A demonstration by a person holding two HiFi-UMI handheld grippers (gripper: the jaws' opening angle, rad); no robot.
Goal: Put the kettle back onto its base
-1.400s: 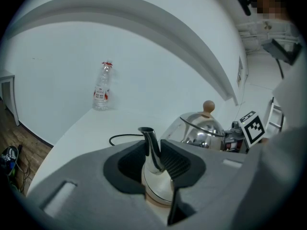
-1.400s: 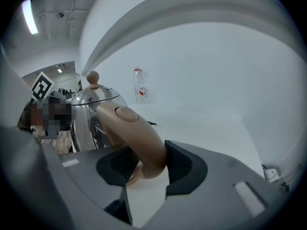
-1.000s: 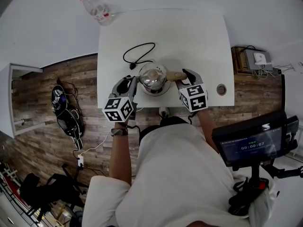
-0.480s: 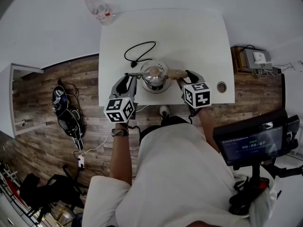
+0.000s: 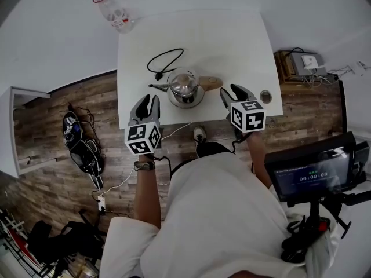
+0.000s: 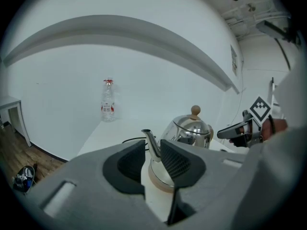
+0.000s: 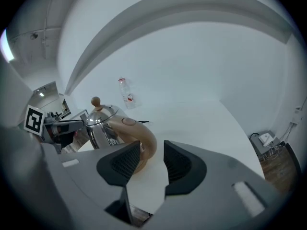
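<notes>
Kettle (image 5: pixel 185 87): on base (image 6: pixel 156 178), mid-bench (image 5: pixel 232 45).
Left claw (image 5: pixel 147 100): released, empty.
Right claw (image 5: pixel 230 91): released, jaws just narrowing, nothing between.

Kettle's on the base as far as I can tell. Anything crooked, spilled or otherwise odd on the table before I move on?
Nothing stands out. The kettle sits upright and squarely on its base. Its cord lies in a loose loop behind it, and no water shows on the table.

A clear plastic bottle (image 5: pixel 115 16) is standing at the white counter's (image 5: pixel 232 51) eleven o'clock corner. A dark bundle (image 5: pixel 78 138) is lying on the wooden floor (image 5: pixel 55 112) at nine o'clock, and a screen (image 5: pixel 304 177) is glowing at four o'clock.
</notes>
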